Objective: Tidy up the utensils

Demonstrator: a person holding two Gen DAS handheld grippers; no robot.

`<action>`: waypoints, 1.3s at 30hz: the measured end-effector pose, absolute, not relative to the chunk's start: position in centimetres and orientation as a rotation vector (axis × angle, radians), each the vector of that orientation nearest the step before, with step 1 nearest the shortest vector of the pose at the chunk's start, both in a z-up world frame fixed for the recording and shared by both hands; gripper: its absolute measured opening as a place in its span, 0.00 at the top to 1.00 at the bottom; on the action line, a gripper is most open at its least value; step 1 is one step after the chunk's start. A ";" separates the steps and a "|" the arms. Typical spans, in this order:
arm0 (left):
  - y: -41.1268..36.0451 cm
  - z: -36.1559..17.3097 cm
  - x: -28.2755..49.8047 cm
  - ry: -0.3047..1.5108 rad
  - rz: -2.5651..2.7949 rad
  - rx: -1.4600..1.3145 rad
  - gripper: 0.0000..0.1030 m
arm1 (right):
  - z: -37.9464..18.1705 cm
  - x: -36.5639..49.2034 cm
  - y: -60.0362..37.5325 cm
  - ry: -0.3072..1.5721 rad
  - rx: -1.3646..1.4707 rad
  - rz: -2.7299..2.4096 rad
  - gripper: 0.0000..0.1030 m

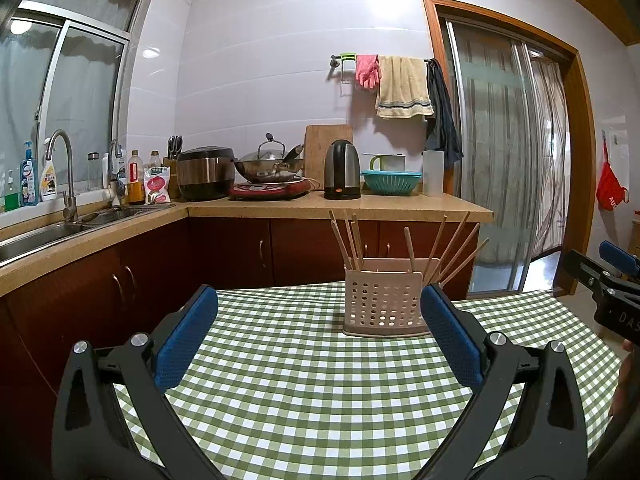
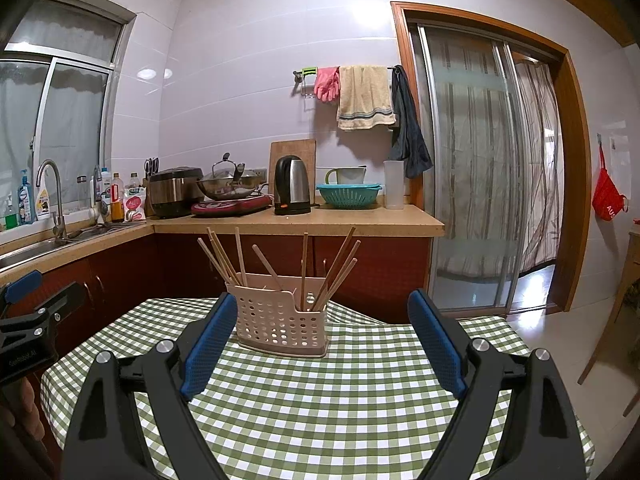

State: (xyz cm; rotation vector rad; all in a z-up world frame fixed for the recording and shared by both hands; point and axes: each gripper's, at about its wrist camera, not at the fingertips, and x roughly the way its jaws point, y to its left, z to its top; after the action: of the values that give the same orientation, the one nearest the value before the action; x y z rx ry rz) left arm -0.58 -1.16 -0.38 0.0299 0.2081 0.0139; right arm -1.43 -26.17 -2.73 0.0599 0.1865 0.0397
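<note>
Kitchen counter ran behind our checked table. At frame centre we noted the perforated holder upright, chopsticks inside. Left gripper and right gripper both gaped wide, empty, short of it.

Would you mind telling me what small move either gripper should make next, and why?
Probably ease the right gripper forward toward the chopsticks leaning in the holder. Both it and the left gripper are open and empty, short of the holder, and no chopsticks lie loose on the tablecloth.
</note>
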 end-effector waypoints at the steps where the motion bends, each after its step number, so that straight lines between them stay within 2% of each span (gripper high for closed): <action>1: -1.2 -0.4 -0.5 0.207 0.015 0.030 0.04 | -2.7 -1.4 -26.2 0.186 0.059 0.039 0.18; 39: -2.0 -1.3 -0.8 0.218 -0.008 0.030 0.04 | -2.8 -1.6 -26.6 0.189 0.056 0.040 0.18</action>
State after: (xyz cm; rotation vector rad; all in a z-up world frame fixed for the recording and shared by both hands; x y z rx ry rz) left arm -0.84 -1.96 -1.28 0.0301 0.2182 -0.0076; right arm -1.64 -26.55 -2.84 0.0561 0.1888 0.0404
